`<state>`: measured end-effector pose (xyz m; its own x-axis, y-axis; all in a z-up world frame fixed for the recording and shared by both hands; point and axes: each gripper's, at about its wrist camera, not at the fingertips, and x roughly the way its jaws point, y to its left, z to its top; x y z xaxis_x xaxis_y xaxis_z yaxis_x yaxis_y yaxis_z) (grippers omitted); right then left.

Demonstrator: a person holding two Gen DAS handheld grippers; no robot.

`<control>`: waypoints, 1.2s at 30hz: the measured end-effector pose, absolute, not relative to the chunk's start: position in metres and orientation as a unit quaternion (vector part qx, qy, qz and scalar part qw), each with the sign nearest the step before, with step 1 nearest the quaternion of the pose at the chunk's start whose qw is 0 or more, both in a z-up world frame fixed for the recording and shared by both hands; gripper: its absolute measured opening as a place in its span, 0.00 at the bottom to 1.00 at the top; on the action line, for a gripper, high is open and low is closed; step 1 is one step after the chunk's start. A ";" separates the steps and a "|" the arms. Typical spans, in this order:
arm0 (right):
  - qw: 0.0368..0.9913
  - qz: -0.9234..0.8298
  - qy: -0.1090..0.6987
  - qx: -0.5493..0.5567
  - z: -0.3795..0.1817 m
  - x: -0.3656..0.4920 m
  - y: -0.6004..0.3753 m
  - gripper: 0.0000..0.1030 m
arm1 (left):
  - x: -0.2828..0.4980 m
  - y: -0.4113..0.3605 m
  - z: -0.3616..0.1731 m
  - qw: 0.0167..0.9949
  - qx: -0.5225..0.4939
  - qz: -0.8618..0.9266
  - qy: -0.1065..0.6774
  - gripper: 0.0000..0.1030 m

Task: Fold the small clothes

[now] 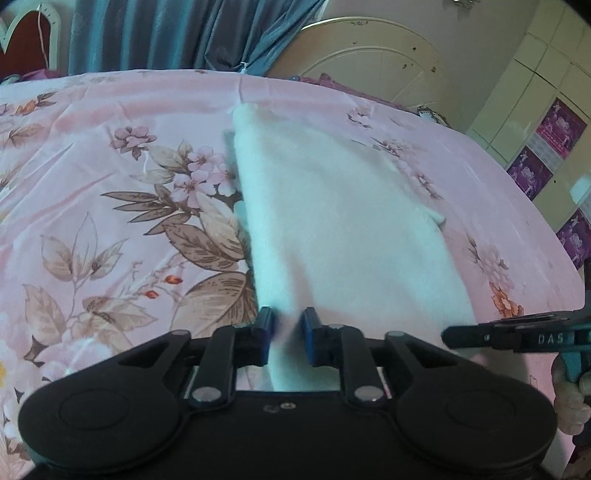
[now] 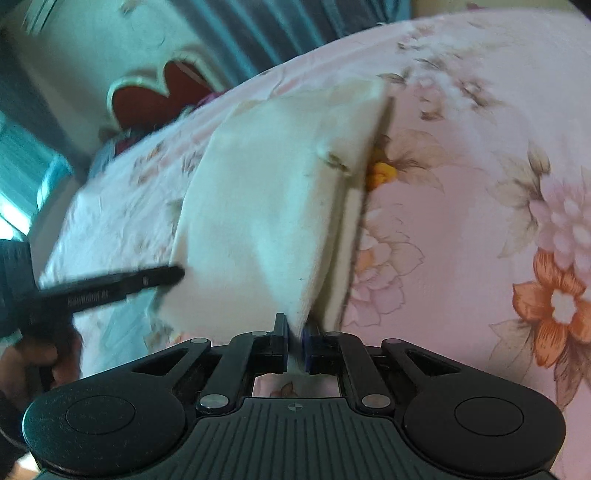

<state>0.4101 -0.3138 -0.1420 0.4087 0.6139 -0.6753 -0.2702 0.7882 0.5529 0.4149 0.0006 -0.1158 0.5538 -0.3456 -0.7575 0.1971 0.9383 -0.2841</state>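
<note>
Both black hand-held grippers pinch the near edge of the small white fleecy garment (image 1: 332, 221): the left gripper (image 1: 287, 332) and the right gripper (image 2: 294, 341) each take a corner, likely to lift it evenly for a fold. It lies on a pink floral bedsheet (image 1: 110, 184), teal curtains (image 1: 166, 33) behind.

Open pink floral bedsheet (image 1: 110, 192) lies left of the white garment (image 1: 332, 221); no objects on it, free passage there. Right of the garment, a narrower strip of sheet runs to the bed edge, with a cabinet wall (image 1: 546, 110) beyond. Far side closed off by a cream headboard (image 1: 373, 70) and blue curtain (image 1: 166, 33). Near edge crowded: left gripper (image 1: 288, 341) and right gripper (image 2: 294, 347) sit close together, both on the garment's near edge.
</note>
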 end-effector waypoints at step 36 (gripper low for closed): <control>0.873 0.218 0.436 -0.008 -0.129 0.474 -0.285 0.09 | 0.472 -0.051 -0.114 0.879 -0.046 -0.219 0.422 0.41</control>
